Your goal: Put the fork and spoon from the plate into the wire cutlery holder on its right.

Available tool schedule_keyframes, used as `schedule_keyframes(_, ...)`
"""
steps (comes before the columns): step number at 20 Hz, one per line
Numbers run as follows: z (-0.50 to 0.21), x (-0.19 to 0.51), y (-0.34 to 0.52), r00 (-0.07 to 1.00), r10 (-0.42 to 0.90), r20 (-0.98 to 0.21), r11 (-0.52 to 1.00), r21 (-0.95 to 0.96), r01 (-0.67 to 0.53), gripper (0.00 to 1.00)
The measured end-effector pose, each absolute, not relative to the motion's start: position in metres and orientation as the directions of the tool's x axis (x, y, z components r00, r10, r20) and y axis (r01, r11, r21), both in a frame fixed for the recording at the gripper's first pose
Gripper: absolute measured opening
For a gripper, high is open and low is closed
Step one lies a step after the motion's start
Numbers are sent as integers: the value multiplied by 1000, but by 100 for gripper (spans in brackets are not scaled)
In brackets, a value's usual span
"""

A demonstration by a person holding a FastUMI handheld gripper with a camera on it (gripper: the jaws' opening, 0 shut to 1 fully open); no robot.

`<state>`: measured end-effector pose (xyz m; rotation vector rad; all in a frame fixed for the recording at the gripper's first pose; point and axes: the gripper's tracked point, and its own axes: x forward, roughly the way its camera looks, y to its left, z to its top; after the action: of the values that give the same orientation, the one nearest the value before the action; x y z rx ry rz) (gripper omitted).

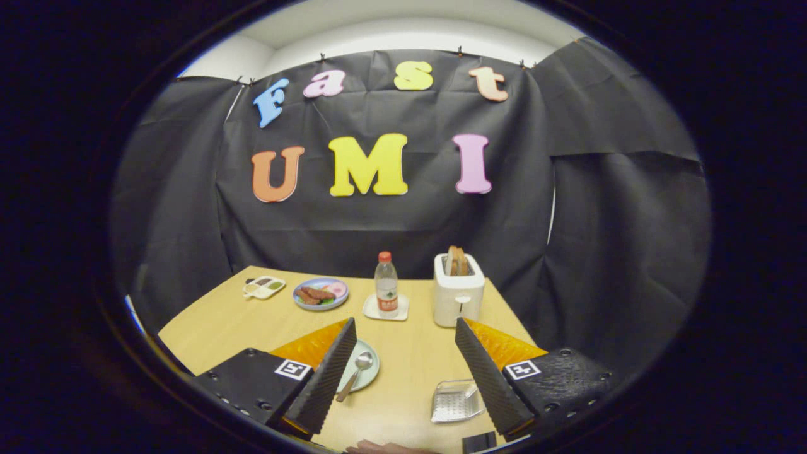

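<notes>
Between the jaws [403,372], bare counter [410,353]; jaws spread wide, grasping nothing, held above the surface. Beside the left jaw: pale green plate [369,372], partly hidden behind it, spoon [356,373] lying bowl-up across its rim. Fork not made out, possibly behind that jaw. Beside the right jaw: wire cutlery holder [455,401], apparently empty. Judgement: swing left, drop low, close on the spoon handle where it overhangs the plate edge. Open counter between plate and holder gives a free path across. Beyond the jaws: toaster [458,296], water bottle [386,284], food plate [320,293], well apart. Counter's near edge close below.
</notes>
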<state>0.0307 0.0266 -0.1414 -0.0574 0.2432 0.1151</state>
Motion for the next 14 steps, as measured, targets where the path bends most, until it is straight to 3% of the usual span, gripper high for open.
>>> schedule_keyframes(8, -273, 82, 95, 884, 91, -458, 980, -115, -161, 96)
schedule_keyframes(14, -343, 107, 115, 781, 72, -620, 984, -84, -157, 90)
